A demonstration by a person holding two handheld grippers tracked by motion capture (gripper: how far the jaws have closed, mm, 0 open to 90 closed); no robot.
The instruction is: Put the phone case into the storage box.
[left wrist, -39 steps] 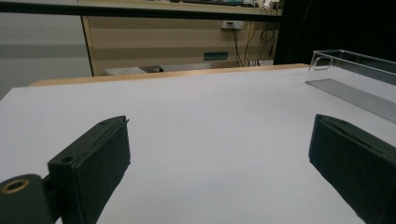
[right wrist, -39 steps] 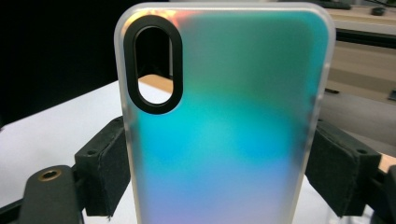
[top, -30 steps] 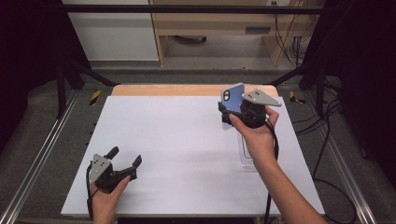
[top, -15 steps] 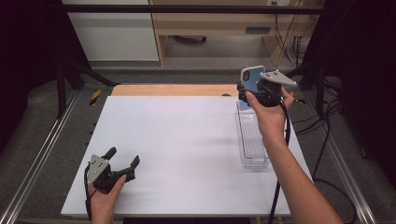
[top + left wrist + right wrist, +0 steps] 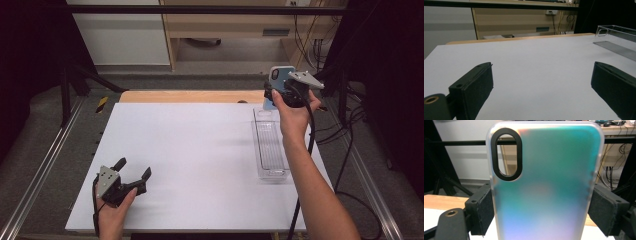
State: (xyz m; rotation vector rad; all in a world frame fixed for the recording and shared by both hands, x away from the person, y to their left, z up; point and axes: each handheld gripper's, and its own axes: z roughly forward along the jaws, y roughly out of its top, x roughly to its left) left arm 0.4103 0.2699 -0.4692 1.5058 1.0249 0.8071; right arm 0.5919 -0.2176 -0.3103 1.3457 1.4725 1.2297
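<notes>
My right gripper is raised above the table's far right corner, shut on a blue-green phone case. In the right gripper view the phone case stands upright between the two black pads, its oval camera hole at the upper left. My left gripper rests near the table's front left edge, jaws wide apart with nothing between them. The left gripper view shows its pads over bare white table.
A clear plastic tray lies lengthwise along the right side of the white table, below my right hand; its near end appears in the left gripper view. A wooden strip borders the far edge. Cables hang at the far right.
My right gripper has carried the phone case up and away toward the far right corner, uncovering the clear tray. The left gripper has stayed where it was.
</notes>
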